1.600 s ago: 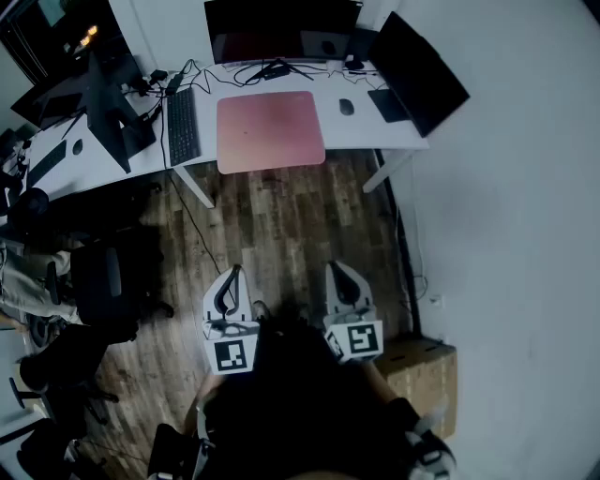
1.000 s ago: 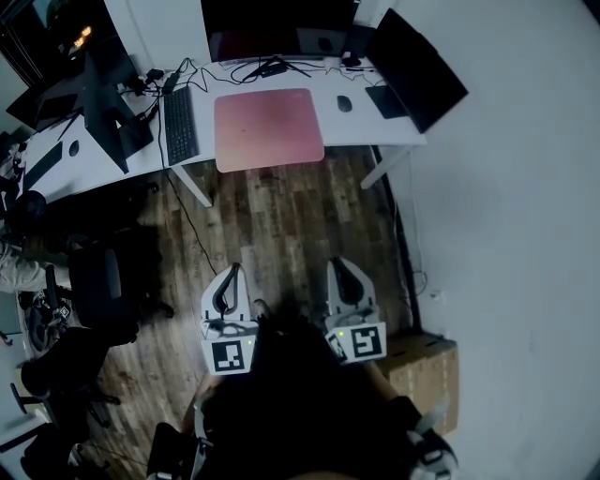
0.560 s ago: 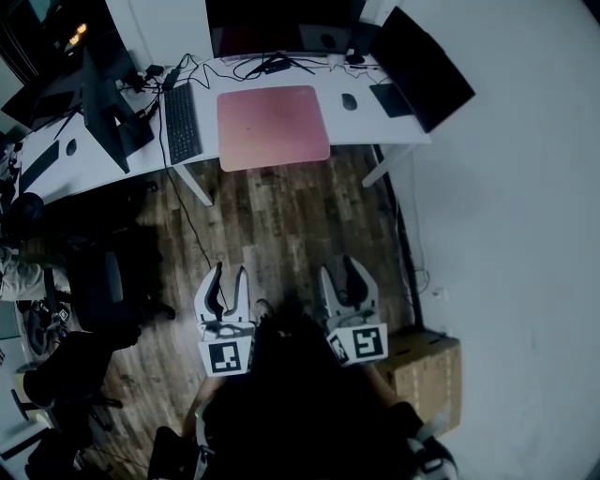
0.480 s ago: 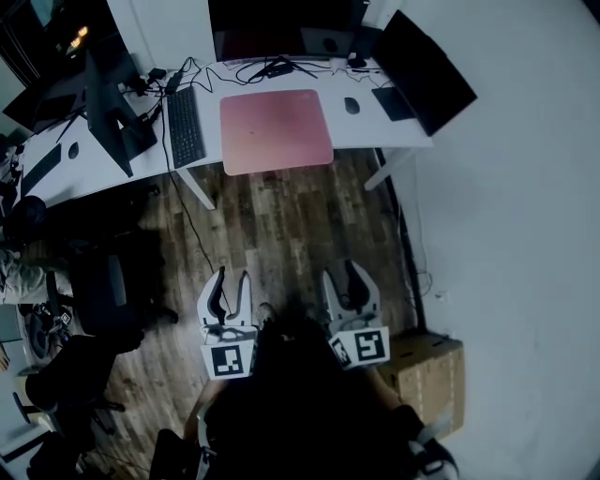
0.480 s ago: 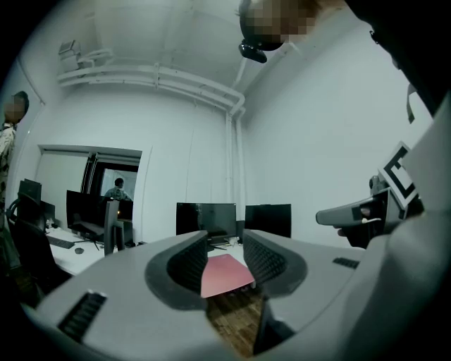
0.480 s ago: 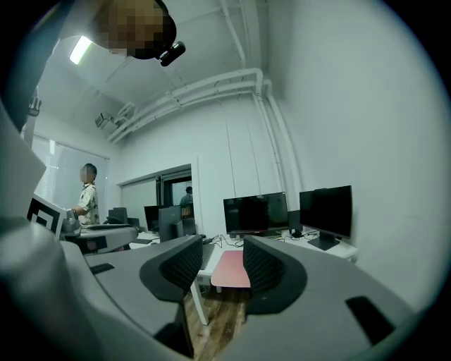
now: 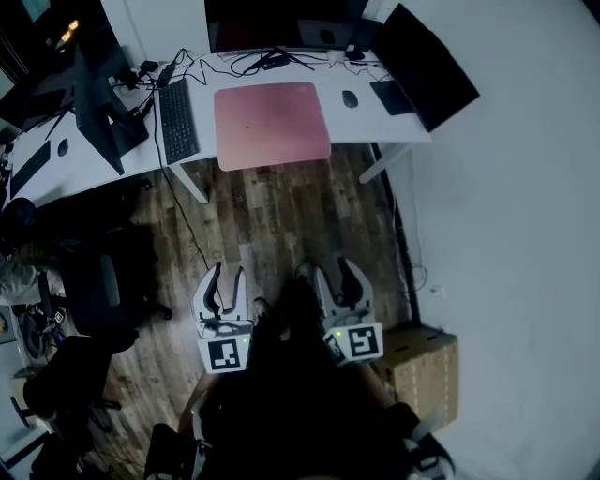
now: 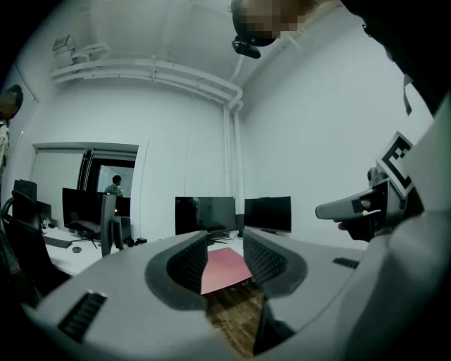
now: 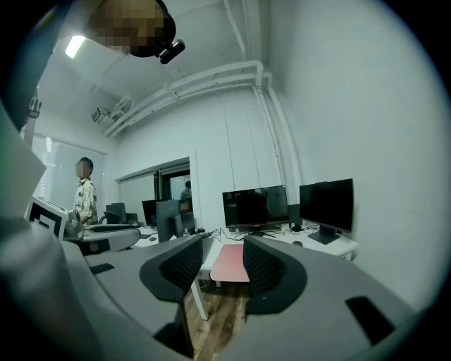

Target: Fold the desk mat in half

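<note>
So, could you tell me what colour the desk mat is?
The desk mat is pink, clearest in the head view.

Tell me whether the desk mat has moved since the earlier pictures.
No. The desk mat lies flat between the keyboard and the mouse, just as before.

Office room: white walls, wood floor, dim light.
Head view: a dark wood-plank floor fills the centre. A white desk along the top edge carries monitors and a keyboard. White wall at right, black office chair at left, cardboard box at lower right. Right gripper view: ceiling pipes and a lit lamp at upper left.
</note>
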### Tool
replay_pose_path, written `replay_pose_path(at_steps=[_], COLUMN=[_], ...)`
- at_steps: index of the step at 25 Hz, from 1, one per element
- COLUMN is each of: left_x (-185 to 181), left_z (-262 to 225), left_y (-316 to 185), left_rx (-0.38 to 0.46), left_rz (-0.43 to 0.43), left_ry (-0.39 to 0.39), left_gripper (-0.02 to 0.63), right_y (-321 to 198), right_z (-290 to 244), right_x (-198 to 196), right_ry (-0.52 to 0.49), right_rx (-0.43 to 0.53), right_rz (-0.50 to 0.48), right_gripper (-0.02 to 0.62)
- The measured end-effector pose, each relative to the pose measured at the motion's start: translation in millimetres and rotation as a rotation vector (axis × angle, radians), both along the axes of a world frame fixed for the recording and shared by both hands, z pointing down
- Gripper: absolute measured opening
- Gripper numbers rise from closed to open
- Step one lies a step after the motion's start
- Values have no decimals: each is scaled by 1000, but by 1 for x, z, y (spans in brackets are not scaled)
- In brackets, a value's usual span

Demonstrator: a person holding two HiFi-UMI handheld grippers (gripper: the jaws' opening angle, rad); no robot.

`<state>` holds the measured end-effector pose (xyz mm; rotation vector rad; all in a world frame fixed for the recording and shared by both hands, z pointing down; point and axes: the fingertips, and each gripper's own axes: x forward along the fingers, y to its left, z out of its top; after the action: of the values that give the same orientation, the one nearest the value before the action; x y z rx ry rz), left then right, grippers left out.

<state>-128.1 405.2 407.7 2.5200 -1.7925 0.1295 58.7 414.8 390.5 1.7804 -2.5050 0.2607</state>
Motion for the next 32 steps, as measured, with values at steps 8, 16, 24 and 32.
replay_pose_path(at_steps=[8,16,24,32], left_x=[32,73,107,122], left_z=[7,6,29,70], left_y=[-56,-140,-201,-239], left_rx=[23,10,-22,-82], left_rz=[-37,-101,-151,-165], left_ry=[-38,-59,-194,-370], left_gripper=[140,156,156,164], right_y=[-66,-165,-241,-284], right_z=[17,25,59,107], right_x=[27,65,97,116], right_ry=[-11,8,97,215], right_rx=[-17,-39,-68,-133], right_rz=[-55,-141,-233,-273], right_gripper=[160,160,166,175])
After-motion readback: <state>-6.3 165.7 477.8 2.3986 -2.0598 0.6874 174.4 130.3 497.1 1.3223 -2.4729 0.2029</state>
